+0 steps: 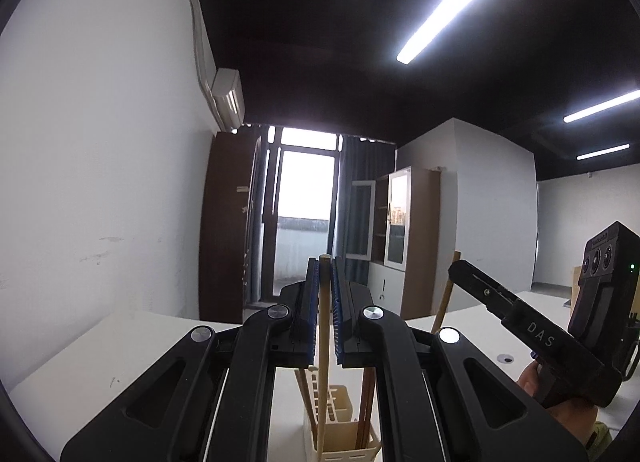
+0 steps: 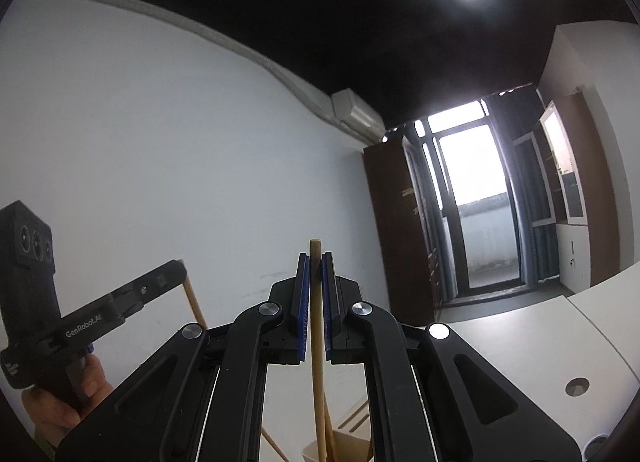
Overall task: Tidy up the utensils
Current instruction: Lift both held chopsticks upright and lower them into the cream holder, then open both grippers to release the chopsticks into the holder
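My left gripper (image 1: 325, 267) is shut on an upright wooden chopstick (image 1: 323, 358) whose lower end reaches down into a cream slotted utensil holder (image 1: 340, 434) on the white table. Other wooden utensils stand in that holder. My right gripper (image 2: 316, 262) is shut on a second wooden chopstick (image 2: 318, 362), held upright over the same holder (image 2: 348, 446). The right gripper also shows in the left wrist view (image 1: 454, 268), to the right, with its stick (image 1: 444, 302). The left gripper shows at the left of the right wrist view (image 2: 180, 268).
The white table (image 1: 120, 346) runs left and right of the holder, with a cable hole (image 2: 577, 387) at the right. A white wall stands behind it. Brown cabinets (image 1: 224, 230) and a glass balcony door (image 1: 304, 218) are far back.
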The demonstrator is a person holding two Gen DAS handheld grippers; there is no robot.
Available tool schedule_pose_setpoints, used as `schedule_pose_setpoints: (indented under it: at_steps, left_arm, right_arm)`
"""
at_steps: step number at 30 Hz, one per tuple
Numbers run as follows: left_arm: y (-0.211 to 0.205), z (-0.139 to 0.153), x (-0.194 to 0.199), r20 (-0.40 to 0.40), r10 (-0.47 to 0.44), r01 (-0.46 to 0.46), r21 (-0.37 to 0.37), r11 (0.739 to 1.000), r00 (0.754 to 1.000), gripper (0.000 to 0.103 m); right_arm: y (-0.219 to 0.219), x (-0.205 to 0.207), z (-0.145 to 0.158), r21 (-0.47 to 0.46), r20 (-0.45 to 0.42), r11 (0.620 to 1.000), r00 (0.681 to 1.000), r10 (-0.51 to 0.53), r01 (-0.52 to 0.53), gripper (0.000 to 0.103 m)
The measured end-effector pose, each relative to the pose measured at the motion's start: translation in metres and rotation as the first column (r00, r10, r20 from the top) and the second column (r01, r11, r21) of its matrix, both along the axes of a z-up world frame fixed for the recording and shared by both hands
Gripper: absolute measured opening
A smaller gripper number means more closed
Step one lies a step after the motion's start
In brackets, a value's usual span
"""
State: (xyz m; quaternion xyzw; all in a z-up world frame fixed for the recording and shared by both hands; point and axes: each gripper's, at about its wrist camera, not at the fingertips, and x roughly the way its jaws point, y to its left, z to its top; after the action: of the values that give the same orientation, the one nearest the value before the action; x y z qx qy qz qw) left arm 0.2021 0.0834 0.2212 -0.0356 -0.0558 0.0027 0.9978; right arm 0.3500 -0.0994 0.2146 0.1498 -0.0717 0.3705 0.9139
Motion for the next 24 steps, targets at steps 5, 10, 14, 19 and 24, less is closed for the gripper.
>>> schedule_pose_setpoints:
  at_steps: [5, 10, 14, 19, 24]
  left_arm:
    - [-0.007, 0.001, -0.004, 0.095, -0.019, 0.019, 0.008, 1.0, 0.995, 0.006]
    - [-0.014, -0.015, 0.028, 0.026, -0.032, 0.031, 0.019, 0.999, 0.999, 0.006]
    - [-0.013, -0.028, 0.055, -0.063, -0.034, 0.035, 0.026, 0.999, 0.997, 0.006]
    - [-0.002, -0.042, 0.075, -0.174, -0.048, 0.047, -0.009, 0.999, 0.984, 0.006]
    - [0.007, -0.049, 0.082, -0.222, -0.037, 0.034, -0.016, 0.999, 0.974, 0.006]
  right_arm:
    - [-0.008, 0.003, 0.0, 0.074, 0.055, 0.997, 0.998, -0.017, 0.013, 0.007]
    - [0.009, 0.025, -0.015, 0.012, 0.013, 1.0, 1.0, -0.024, 0.024, 0.007]
    - [0.023, 0.042, -0.032, -0.069, -0.066, 0.997, 0.998, -0.021, 0.017, 0.007]
    - [0.037, 0.046, -0.046, -0.158, -0.129, 0.987, 0.991, -0.041, 0.021, 0.007]
    - [0.043, 0.045, -0.053, -0.211, -0.161, 0.977, 0.986, -0.052, 0.017, 0.007]
